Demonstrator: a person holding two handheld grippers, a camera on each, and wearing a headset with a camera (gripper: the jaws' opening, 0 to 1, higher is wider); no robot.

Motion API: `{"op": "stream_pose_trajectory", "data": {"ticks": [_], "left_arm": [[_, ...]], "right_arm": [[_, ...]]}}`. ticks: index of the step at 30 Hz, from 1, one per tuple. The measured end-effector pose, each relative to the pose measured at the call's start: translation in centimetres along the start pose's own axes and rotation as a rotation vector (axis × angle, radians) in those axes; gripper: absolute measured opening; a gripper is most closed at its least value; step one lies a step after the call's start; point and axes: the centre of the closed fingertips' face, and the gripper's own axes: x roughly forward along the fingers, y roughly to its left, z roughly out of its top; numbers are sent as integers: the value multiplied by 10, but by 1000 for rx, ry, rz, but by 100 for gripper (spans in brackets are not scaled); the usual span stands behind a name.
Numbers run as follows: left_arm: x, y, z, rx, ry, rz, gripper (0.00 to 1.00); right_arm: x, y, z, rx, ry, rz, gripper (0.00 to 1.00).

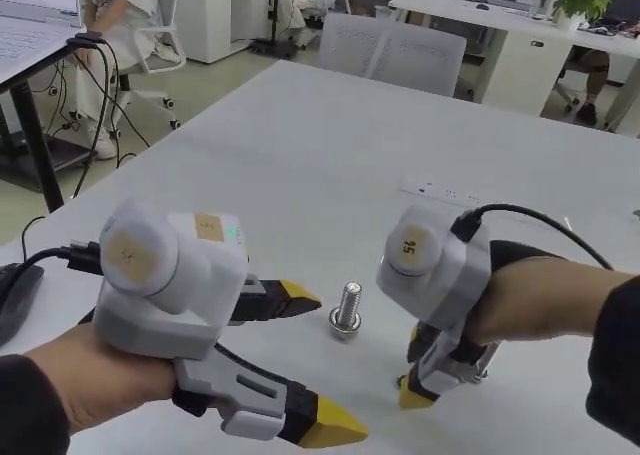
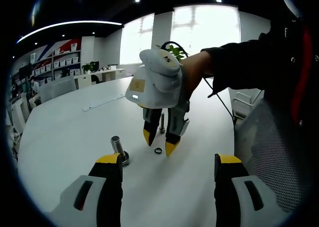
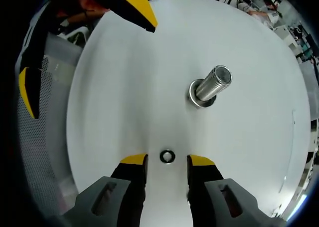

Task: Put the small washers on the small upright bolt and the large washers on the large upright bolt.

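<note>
On the table [image 3: 114, 87], a small washer [image 3: 168, 156] lies between the right tongs [image 2: 159, 142], parted narrowly and gripping nothing (pick-up step, by my reading). Idle left tongs [image 1: 320, 361] gape wide. Next: pinch the washer squarely, lift clear

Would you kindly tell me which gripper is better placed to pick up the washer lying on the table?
Right. The right gripper points down with its open jaws straddling the washer on the table. The left gripper, also open, is held level off to the side, away from it.
</note>
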Motion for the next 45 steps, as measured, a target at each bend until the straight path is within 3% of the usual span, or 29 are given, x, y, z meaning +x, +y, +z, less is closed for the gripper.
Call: {"op": "stream_pose_trajectory", "data": {"ticks": [13, 31, 45], "left_arm": [[0, -1, -1, -2, 3, -1, 75], [0, 0, 0, -3, 0, -2, 75], [0, 1, 0, -5, -1, 2, 75]], "right_arm": [[1, 1, 0, 14, -5, 10, 32], [0, 3, -1, -24, -2, 6, 17], [1, 1, 0, -22, -7, 4, 15]]}}
